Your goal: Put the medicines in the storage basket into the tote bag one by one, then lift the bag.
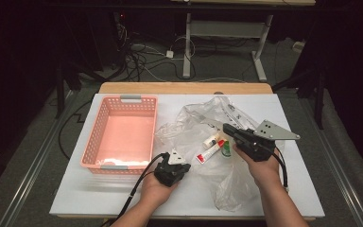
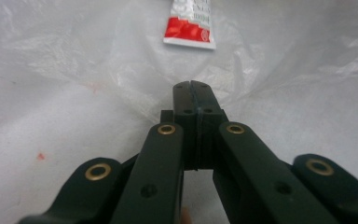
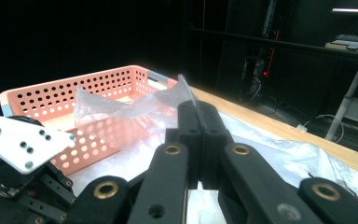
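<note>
Your widest bare stretch is the white table (image 1: 99, 189) in front of the pink basket (image 1: 121, 134), left of the left gripper (image 1: 172, 174). The crumpled clear plastic bag (image 1: 227, 182) covers the middle and right, with tubes (image 1: 209, 152) on it between your two grippers. The basket walls block the far left.

A lab: dark room, floor cables (image 1: 146, 61), white-topped table (image 1: 75, 189), adjustable desk frame (image 1: 227, 33).
</note>
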The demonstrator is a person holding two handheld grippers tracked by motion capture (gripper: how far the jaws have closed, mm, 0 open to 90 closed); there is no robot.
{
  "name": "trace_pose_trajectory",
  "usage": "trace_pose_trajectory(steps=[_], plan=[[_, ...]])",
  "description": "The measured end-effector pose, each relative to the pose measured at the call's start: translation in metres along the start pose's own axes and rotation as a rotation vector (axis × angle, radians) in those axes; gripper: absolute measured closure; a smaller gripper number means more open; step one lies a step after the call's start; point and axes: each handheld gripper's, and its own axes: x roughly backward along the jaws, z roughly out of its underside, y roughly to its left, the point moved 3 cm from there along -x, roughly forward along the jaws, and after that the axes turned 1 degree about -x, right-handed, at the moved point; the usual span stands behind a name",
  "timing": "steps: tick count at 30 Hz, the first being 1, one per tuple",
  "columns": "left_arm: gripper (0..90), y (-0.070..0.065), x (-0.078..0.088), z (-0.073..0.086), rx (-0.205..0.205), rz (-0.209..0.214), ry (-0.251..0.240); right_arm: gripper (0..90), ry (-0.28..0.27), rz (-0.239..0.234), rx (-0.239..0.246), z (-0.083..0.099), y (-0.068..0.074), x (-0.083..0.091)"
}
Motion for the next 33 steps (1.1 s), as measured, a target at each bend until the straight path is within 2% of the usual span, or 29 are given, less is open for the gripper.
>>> trace_pose_trajectory(steps=[5,10,15,23,28,33], plan=[[88.8,-0.001,0.007,0.002,0.002,-0.011,-0.075,90.0,-0.005,-0.002,-0.003,0.000,-0.001,-0.001],[88.8,-0.001,0.012,0.001,0.024,0.018,-0.131,90.0,-0.007,0.007,-0.008,0.000,-0.004,0.000],[88.9,-0.010,0.017,-0.006,0.006,0.019,-0.189,90.0,-0.007,0.012,-0.007,0.000,-0.005,-0.001],[88.9,-0.014,0.021,-0.010,0.002,0.020,-0.220,90.0,-0.021,0.025,-0.009,0.000,-0.008,0.005],[88.9,-0.015,0.026,-0.015,-0.009,0.030,-0.263,90.0,-0.038,0.037,-0.015,-0.004,-0.009,0.007],[88.9,-0.018,0.037,-0.026,-0.037,0.012,-0.313,90.0,-0.052,0.049,-0.010,-0.007,-0.009,0.010]])
